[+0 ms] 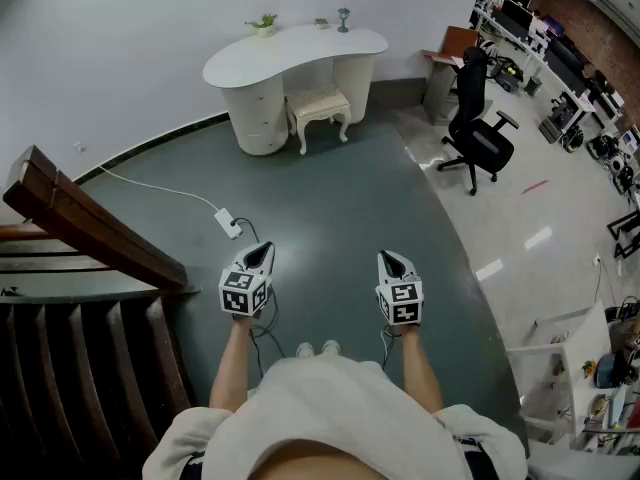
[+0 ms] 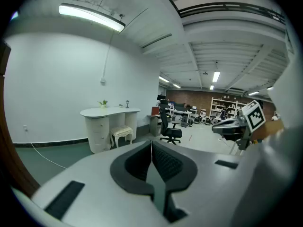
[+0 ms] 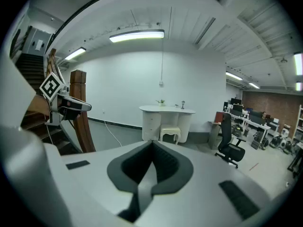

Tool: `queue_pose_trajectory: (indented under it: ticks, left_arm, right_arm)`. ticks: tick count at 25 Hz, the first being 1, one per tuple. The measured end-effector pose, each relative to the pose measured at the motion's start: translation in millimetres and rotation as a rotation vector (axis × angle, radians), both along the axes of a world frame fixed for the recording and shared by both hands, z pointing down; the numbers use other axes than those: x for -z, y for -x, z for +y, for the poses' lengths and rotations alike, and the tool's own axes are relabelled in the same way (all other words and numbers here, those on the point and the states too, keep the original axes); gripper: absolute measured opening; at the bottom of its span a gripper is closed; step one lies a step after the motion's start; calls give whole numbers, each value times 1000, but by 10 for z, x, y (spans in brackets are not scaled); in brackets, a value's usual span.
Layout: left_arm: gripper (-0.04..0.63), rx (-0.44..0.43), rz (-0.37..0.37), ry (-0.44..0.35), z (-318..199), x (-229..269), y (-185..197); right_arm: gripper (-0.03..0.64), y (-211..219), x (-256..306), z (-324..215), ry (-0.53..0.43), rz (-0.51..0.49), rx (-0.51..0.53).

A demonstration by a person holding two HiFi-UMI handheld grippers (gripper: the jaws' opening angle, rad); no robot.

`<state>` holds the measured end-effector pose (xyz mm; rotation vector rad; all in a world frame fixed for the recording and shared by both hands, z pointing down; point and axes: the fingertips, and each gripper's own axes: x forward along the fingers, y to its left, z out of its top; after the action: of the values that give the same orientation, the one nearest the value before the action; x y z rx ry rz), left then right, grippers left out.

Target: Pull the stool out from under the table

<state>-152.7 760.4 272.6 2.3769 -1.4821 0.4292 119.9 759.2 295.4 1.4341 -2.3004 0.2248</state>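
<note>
1. Left gripper (image 2: pixel 151 148): jaws pressed together along their whole length, nothing between them. Held low and near, left of the person's feet, tip aimed toward the far wall and tilted a little downward.
2. Right gripper (image 3: pixel 152 148): jaws likewise closed pad to pad, empty. Level with the left one, a short way to its right, same far-and-downward aim.
3. Forearms (image 1: pixel 236 363): bare, one behind each gripper, reaching out from a white top at the near edge.
4. Shoes (image 1: pixel 317 349): white pair, near, between the two grippers.
5. Floor (image 1: pixel 330 203): dark green underfoot and up to the far wall. Pale and glossy on the right.
6. Power strip (image 1: pixel 229 223): white, flat on the floor just beyond the left gripper, with a white cable trailing off far-left toward the wall.
7. Stair railing (image 1: pixel 90 223): dark wood, near left, slanting.
8. Stool (image 1: pixel 320 103): cream, cushioned seat, curved legs, upright. Far across the floor, well apart from both grippers. Set in the knee gap of the table, back part under the top, front legs out on the green floor.
9. Table (image 1: pixel 300 48): white, curved top, against the far wall. Drawer pedestal just left of the stool.
10. Potted plant (image 1: pixel 264 25): small, on the tabletop, far left end.
11. Office chair (image 1: pixel 478 133): black, on wheels, far right on the pale floor, right of the table.
</note>
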Motion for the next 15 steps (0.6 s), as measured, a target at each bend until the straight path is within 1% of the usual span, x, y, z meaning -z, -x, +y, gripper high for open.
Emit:
queue_pose_trajectory:
  ticks: [8, 10, 12, 13, 14, 15]
  left_arm:
    - [12, -3, 2, -6, -56, -8, 7]
    - [12, -1, 2, -15, -62, 6, 10]
    - [14, -18, 17, -32, -58, 36, -47]
    - [82, -39, 33, -30, -56, 37, -101]
    - [256, -61, 50, -22, -54, 27, -156]
    - [275, -74, 62, -14, -52, 15, -198]
  right_arm:
    - [-3, 13, -32, -53, -1, 7, 4]
    - [-3, 40, -5, -53, -11, -26, 21]
    - [-3, 72, 69, -49, -32, -95, 52]
    - [6, 89, 99, -55, -39, -125, 68]
    - [205, 107, 118, -67, -42, -145, 84]
    - [337, 120, 125, -80, -44, -153, 95]
